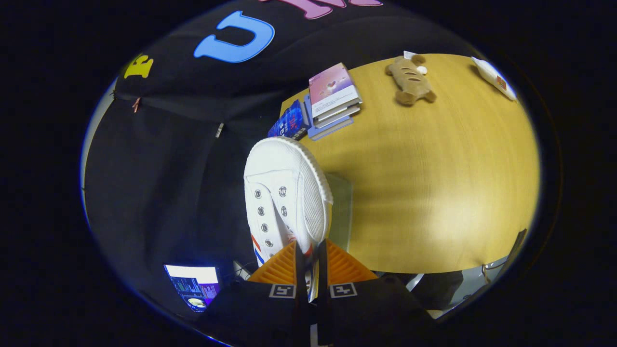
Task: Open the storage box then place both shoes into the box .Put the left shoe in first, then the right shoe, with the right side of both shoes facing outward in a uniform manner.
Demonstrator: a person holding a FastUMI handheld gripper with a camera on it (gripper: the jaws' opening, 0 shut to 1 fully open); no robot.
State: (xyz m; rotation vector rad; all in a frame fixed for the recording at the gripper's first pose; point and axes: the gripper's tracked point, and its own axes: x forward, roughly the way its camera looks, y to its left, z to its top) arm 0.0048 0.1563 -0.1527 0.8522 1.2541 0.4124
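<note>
Beyond the fingers, on one wooden table (pixel 434 193), one stack of books (pixel 332 99) and one plush toy (pixel 409 79) are seen, while one white shoe (pixel 284 193) is clamped by the gripper (pixel 311 270).

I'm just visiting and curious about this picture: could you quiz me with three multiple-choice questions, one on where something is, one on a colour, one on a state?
1. Where does the stack of books lie?
A. on the round wooden table, beyond the shoe's toe
B. between the fingers
C. under the plush toy

2. What colour is the canvas lace-up shoe?
A. black
B. white
C. green

3. What is the gripper doing?
A. open, away from the shoe
B. shut on the brown plush toy
C. shut on the shoe

Answers: 1 A, the books sit on the table's far edge; 2 B, its upper is white; 3 C, both fingers press the shoe's rear edge.
</note>
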